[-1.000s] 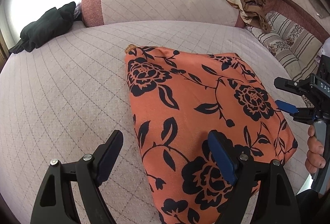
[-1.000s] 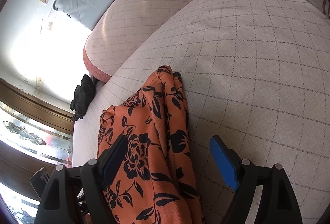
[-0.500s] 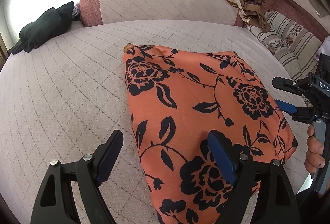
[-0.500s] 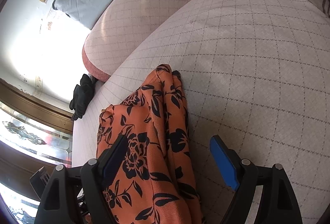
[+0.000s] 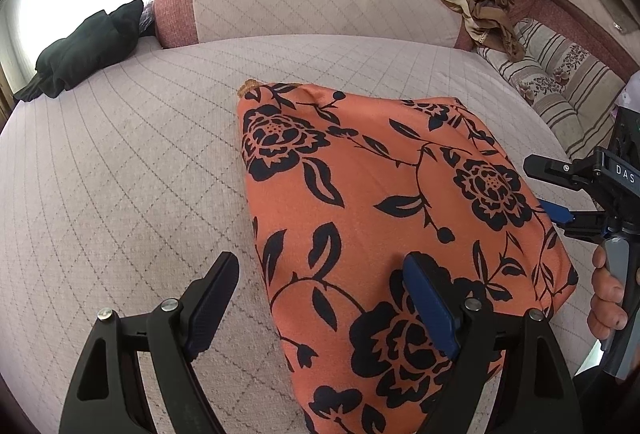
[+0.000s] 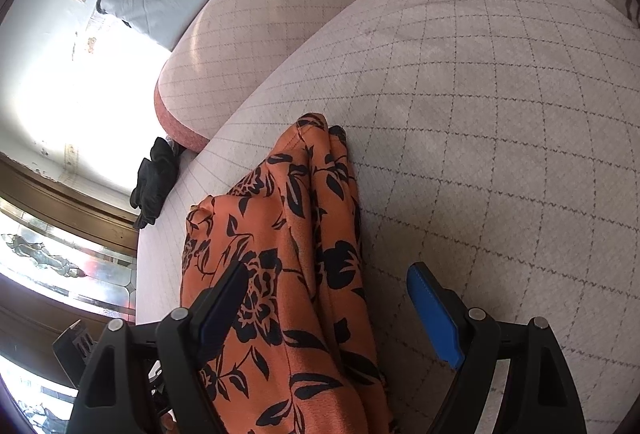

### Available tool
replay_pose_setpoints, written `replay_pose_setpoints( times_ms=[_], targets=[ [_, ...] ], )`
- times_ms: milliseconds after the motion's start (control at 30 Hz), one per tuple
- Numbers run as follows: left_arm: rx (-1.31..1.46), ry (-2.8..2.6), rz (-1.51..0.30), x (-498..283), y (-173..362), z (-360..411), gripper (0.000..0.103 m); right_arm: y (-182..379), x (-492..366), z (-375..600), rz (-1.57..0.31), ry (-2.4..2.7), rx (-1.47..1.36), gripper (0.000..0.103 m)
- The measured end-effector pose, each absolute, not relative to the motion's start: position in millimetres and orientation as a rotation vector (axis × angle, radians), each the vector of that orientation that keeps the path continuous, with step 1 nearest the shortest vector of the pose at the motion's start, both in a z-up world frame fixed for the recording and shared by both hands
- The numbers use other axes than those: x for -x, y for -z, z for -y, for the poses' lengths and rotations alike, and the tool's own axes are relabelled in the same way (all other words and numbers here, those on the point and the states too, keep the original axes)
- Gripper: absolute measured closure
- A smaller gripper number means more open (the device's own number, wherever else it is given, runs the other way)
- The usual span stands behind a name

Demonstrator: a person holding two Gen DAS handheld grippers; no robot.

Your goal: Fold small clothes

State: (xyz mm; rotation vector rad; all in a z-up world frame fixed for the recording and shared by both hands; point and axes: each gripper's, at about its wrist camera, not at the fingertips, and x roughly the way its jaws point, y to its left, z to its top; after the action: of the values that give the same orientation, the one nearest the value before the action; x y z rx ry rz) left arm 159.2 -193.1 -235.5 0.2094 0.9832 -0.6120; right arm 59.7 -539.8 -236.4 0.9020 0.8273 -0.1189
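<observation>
cloth [image 5: 384, 218] lies folded on the sofa [image 5: 120, 194], near the front edge. i hold the left gripper [image 5: 320, 310] over its near edge and the right gripper [image 6: 328, 310] along its side, fingers spread on both (gripping nothing), ready for another fold.

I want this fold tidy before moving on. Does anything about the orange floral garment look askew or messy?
Mostly neat: the orange floral garment lies folded flat on the quilted cushion. Its far left corner has a small tan bit poking out, and the right wrist view shows its side edge bunched in loose layers.
</observation>
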Motion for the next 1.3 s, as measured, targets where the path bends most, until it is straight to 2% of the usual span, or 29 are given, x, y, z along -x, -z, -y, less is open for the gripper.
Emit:
replay_pose_setpoints(
  times_ms=[1300],
  targets=[
    [-0.204, 0.614, -0.989, -160.2, 237.9, 192.7, 0.018, 237.7, -61.3, 535.7, -0.839, 0.115, -0.903, 0.019]
  ],
)
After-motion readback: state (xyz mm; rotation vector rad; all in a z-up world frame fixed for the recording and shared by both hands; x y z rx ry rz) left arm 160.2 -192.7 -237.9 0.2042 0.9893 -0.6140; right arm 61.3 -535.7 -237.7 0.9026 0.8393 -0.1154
